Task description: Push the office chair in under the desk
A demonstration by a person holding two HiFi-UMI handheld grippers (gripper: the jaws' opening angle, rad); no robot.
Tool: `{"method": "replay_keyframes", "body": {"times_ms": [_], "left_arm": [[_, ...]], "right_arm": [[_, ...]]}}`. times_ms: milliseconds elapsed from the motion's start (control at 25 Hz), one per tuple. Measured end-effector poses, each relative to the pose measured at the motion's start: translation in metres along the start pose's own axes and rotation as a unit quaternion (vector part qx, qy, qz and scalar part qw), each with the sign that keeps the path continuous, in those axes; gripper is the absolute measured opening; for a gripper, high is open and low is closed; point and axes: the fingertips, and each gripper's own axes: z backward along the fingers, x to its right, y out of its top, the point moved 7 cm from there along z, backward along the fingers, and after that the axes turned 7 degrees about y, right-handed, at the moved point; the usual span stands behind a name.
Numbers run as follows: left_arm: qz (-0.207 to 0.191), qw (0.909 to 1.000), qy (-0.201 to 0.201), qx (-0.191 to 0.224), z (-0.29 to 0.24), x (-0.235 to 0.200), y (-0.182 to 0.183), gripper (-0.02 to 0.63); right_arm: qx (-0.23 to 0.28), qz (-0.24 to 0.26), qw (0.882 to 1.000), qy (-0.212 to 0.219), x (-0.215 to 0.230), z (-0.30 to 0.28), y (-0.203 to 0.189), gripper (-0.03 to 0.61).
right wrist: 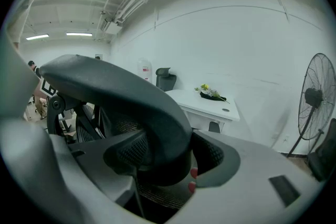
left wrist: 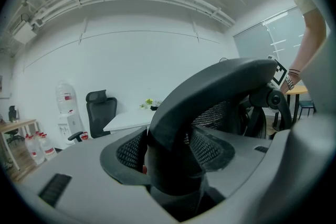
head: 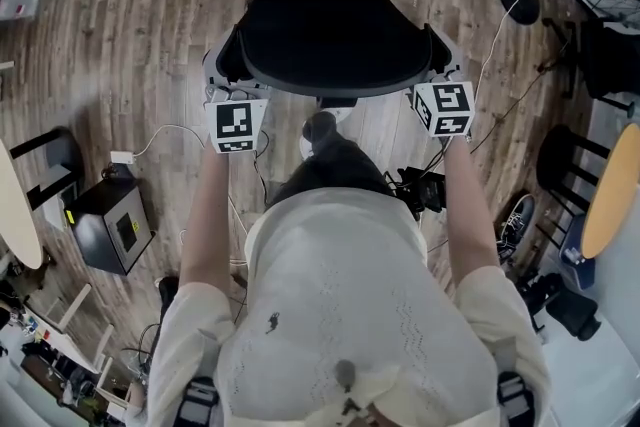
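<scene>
The black office chair (head: 320,15) stands on the wood floor straight ahead of me, its back turned toward me. My left gripper (head: 222,80) is shut on the left edge of the backrest, and my right gripper (head: 440,60) is shut on the right edge. In the left gripper view the grey jaws of the left gripper (left wrist: 173,160) close round the black backrest frame (left wrist: 210,92) and its mesh. The right gripper (right wrist: 163,160) holds the frame (right wrist: 121,92) the same way. A white desk (right wrist: 207,103) stands by the wall beyond the chair, also seen as the desk (left wrist: 131,119).
A black box (head: 110,225) sits on the floor at my left, with cables near it. A standing fan (right wrist: 315,107) and a round wooden table (head: 612,190) are at the right. Another black chair (left wrist: 102,113) and a water dispenser (left wrist: 65,107) stand by the wall.
</scene>
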Motion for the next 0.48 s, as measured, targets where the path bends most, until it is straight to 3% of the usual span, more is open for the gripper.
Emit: {"method": "replay_keyframes", "body": {"times_ms": [480], "left_arm": [[0.001,1.0000,-0.001,0.000,-0.041,-0.005,0.010,0.278]], "right_arm": [[-0.001,-0.002,1.000,0.001,0.031,-0.025,0.015,0.276]]}}
